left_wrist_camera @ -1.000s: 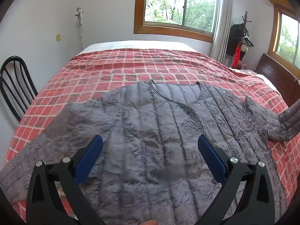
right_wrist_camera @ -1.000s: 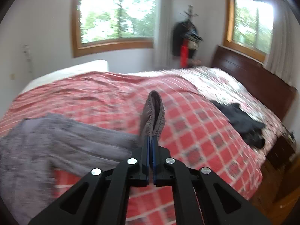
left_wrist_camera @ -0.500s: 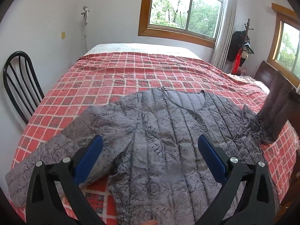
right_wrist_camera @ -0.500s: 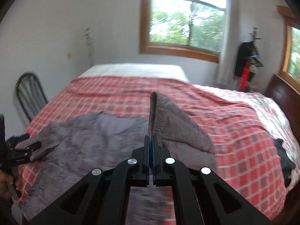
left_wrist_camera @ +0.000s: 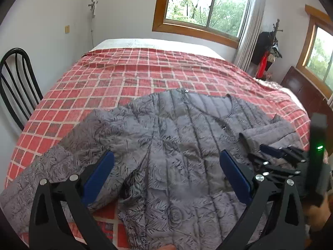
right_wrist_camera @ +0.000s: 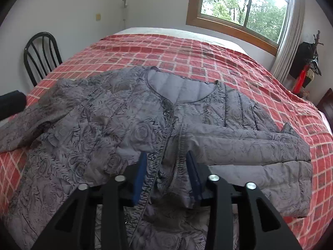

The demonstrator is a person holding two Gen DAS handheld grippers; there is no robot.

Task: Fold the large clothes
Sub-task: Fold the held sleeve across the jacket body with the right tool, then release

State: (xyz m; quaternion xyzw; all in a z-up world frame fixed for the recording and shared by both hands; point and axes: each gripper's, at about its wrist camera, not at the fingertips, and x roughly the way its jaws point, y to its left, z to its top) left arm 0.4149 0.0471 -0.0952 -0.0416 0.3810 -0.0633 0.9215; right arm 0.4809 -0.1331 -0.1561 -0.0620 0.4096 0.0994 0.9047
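A grey quilted jacket (left_wrist_camera: 177,145) with a rose pattern lies face up on the red checked bed (left_wrist_camera: 135,77). Its right sleeve (right_wrist_camera: 249,143) is folded across the chest. Its left sleeve (left_wrist_camera: 41,173) still stretches out sideways. My left gripper (left_wrist_camera: 166,175) is open and empty above the jacket's lower half. My right gripper (right_wrist_camera: 166,166) is open over the sleeve cuff at the button line, and the cuff lies between its jaws. The right gripper also shows in the left wrist view (left_wrist_camera: 276,156).
A black chair (left_wrist_camera: 14,83) stands at the bed's left side. A dark wooden headboard (left_wrist_camera: 308,91) is at the right. A coat stand (right_wrist_camera: 308,62) with a red item is in the far corner under the windows.
My right gripper carried the right sleeve over the jacket's chest, laid it down and opened. My left gripper stayed open and drew back a little.
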